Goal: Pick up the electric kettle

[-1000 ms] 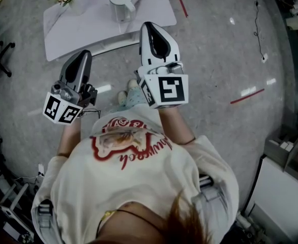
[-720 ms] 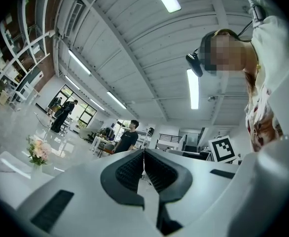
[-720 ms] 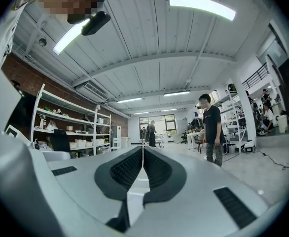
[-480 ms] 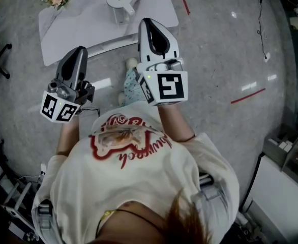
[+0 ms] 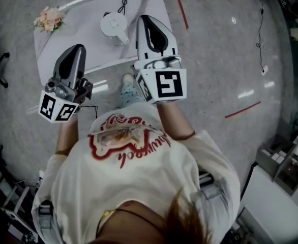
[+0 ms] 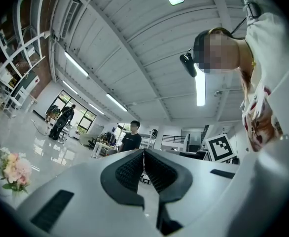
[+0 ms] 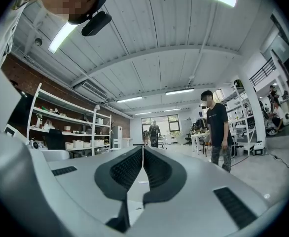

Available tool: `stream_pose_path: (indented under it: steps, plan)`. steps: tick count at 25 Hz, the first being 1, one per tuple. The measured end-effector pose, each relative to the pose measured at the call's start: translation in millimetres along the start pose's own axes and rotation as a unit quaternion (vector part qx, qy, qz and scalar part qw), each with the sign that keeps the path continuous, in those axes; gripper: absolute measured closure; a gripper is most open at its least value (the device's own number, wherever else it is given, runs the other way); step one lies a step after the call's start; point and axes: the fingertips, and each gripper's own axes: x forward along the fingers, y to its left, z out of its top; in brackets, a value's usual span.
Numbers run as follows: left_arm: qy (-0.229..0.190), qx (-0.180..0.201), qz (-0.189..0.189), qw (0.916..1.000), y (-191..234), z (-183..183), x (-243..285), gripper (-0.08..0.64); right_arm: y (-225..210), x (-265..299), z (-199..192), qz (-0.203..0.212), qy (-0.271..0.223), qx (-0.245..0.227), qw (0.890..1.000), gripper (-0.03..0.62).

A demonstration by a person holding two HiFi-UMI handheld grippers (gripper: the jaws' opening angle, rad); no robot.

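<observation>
Pink flowers (image 5: 49,19) are lying at the far left corner of the white rectangular table (image 5: 83,32). The left gripper (image 5: 77,48) is hovering by the near edge, jaws pressed together, empty. The white electric kettle (image 5: 113,24) is standing upright mid-table, its side projection pointing toward the near right corner. The right gripper (image 5: 148,18), closed on nothing, is hovering just right of it.

The left gripper (image 5: 76,49) sits left of centre in the head view. Its dark body points up the frame, and its jaws are pressed together at the tips with nothing between them. The left marker cube (image 5: 57,108) sits at its lower end, above the bare left forearm (image 5: 66,136). The right gripper (image 5: 149,19) is just right of centre and reaches higher in the frame. It is white-bodied, its jaws likewise closed and empty, and the right marker cube (image 5: 164,86) caps the right forearm (image 5: 175,122). The two grippers point the same way, side by side and apart.
</observation>
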Motion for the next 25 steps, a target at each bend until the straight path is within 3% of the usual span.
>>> stream_pose_path:
  steps: [6,11,15,21,25]
  plan:
    - [0.002,0.027,-0.003,0.9996,19.0,5.3,38.1,0.548,-16.8,46.9,13.4,0.006,-0.016,0.004,1.0,0.575]
    - [0.014,0.014,0.0,0.9998,43.1,-1.3,38.9,0.546,-8.1,63.9,-13.2,0.012,0.007,-0.007,1.0,0.575]
    - [0.034,0.008,-0.001,0.9994,61.0,-11.7,34.9,0.548,-3.3,72.5,-33.6,-0.006,0.007,-0.001,1.0,0.575]
    - [0.042,-0.021,-0.018,0.9987,81.3,-41.3,29.9,0.548,-9.2,70.8,-93.0,-0.025,0.04,0.009,0.999,0.575]
    - [0.07,-0.029,0.006,0.9971,95.2,-73.3,30.5,0.548,-13.6,64.0,-139.2,-0.03,0.068,-0.005,0.997,0.574]
